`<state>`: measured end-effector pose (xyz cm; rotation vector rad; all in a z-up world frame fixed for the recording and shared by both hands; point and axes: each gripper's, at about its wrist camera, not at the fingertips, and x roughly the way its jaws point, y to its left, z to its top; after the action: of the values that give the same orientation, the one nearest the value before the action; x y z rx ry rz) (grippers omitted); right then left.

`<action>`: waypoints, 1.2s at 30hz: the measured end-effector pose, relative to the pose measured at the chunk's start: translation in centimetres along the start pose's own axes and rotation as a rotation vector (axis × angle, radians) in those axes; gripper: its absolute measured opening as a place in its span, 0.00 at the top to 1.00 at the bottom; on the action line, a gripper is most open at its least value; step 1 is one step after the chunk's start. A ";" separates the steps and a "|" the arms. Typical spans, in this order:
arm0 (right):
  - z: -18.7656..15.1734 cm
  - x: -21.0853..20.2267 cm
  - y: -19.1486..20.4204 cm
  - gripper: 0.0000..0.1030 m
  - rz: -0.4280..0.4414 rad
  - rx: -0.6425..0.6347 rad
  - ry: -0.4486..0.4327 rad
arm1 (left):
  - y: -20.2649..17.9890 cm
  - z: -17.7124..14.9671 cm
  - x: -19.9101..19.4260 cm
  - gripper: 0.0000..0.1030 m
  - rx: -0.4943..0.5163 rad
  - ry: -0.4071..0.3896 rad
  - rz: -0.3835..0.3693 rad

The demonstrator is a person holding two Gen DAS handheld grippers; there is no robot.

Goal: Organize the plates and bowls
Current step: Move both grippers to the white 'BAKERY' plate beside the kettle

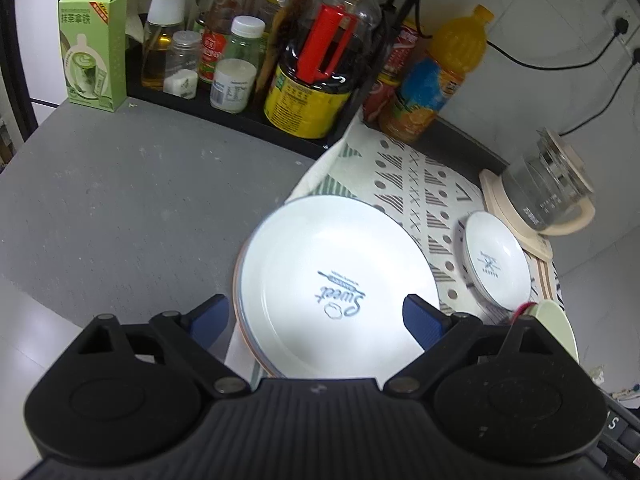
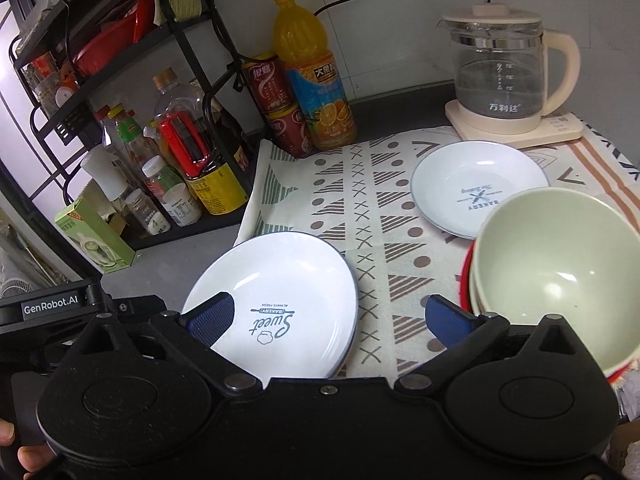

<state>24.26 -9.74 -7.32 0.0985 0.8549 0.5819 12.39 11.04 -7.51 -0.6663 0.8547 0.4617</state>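
A stack of large white "Sweet Bakery" plates (image 1: 336, 276) (image 2: 280, 300) lies at the left edge of the patterned cloth. A smaller white "Bakery" plate (image 1: 496, 264) (image 2: 476, 188) lies farther right on the cloth. A pale green bowl (image 2: 560, 268) sits nested on red-rimmed bowls at the right; its rim shows in the left wrist view (image 1: 558, 324). My left gripper (image 1: 316, 320) is open and empty, hovering above the near part of the large plates. My right gripper (image 2: 328, 320) is open and empty, its left finger over the large plate's near rim.
A black rack (image 2: 120, 92) with bottles and jars (image 1: 312, 68) stands at the back left. A green box (image 1: 94, 52) stands beside it. An orange juice bottle (image 2: 316, 76), red cans (image 2: 272, 84) and a glass kettle (image 2: 504, 68) stand behind the cloth (image 2: 360, 208).
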 end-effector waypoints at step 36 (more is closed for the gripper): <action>3.7 -6.4 -5.9 0.00 -0.181 0.048 -0.107 | -7.9 2.6 -0.1 0.00 0.171 -0.015 -0.163</action>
<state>26.31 -17.49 -2.31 0.0935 0.7647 0.3831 18.55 7.25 -3.42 -0.5686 0.8090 0.2430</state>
